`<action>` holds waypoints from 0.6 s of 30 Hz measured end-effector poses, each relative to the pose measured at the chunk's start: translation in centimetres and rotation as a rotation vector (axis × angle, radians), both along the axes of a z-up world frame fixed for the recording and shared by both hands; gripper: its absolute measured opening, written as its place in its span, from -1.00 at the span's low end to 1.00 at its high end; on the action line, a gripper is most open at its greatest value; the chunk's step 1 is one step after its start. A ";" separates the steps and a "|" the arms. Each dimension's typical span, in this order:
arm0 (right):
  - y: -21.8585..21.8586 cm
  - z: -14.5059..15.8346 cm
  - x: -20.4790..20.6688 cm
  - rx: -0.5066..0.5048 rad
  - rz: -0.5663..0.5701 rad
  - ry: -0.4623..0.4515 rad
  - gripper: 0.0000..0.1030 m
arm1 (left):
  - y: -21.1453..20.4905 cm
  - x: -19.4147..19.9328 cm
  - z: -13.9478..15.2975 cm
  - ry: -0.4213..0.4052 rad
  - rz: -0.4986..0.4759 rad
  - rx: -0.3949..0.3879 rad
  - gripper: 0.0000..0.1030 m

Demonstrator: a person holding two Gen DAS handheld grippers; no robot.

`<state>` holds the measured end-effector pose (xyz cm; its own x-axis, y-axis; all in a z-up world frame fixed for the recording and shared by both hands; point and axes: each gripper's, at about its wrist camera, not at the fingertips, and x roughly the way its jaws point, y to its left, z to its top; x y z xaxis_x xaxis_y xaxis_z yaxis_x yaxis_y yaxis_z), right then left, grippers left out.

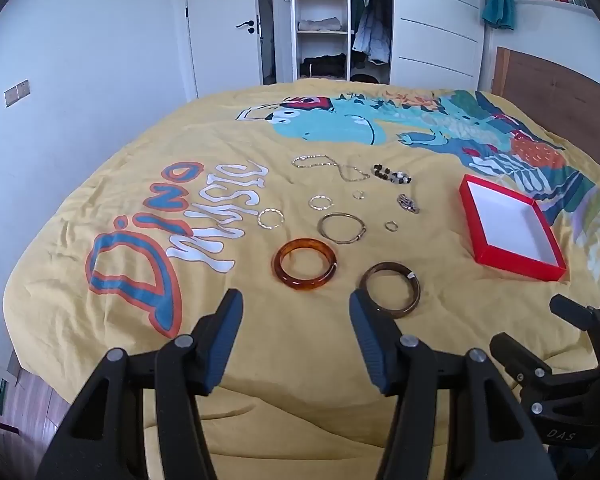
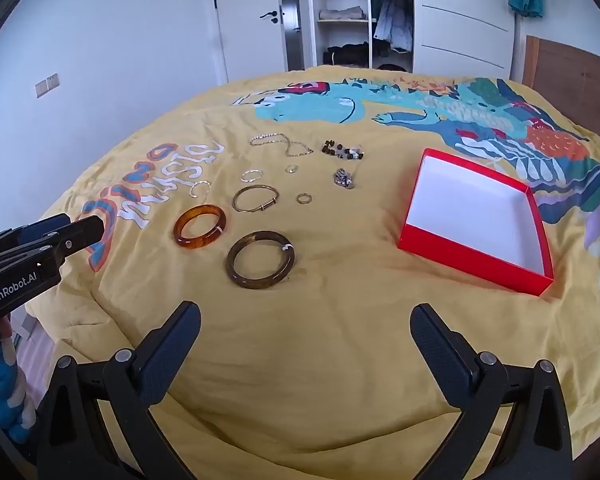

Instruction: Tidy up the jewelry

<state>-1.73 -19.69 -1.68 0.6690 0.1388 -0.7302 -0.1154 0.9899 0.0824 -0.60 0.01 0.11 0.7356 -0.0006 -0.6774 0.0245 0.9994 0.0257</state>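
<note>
Jewelry lies spread on a yellow bedspread [image 1: 300, 360]. An amber bangle [image 1: 305, 264] [image 2: 199, 225] and a dark brown bangle [image 1: 391, 289] [image 2: 260, 259] lie nearest. Behind them are a thin gold bangle [image 1: 342, 228] [image 2: 255, 198], small rings [image 1: 391, 225], thin hoops [image 1: 271, 218], a chain [image 1: 330, 166], dark beads [image 1: 390, 174] and a silver piece [image 1: 408, 203]. An empty red box [image 1: 510, 228] [image 2: 476, 220] with a white inside sits to the right. My left gripper [image 1: 296, 304] is open, hovering just short of the bangles. My right gripper [image 2: 306, 316] is open and empty above bare bedspread.
The bedspread has a dinosaur print [image 1: 360, 120] and "Dino" lettering [image 1: 140, 260]. A wooden headboard [image 1: 560, 88] is at the right. An open wardrobe [image 1: 340, 20] and a door [image 1: 228, 24] stand behind the bed. The floor [image 1: 24, 408] shows at lower left.
</note>
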 end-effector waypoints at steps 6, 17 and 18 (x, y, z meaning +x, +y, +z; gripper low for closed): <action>-0.1 0.2 0.1 0.019 -0.011 0.005 0.99 | 0.3 0.1 0.3 0.002 0.002 -0.001 0.04; 0.5 0.1 0.3 -0.001 0.009 0.005 0.96 | 0.6 0.3 0.4 0.008 0.011 -0.019 0.04; 0.5 0.1 0.4 -0.002 0.009 0.005 0.95 | 0.7 0.4 0.4 0.009 0.012 -0.021 0.04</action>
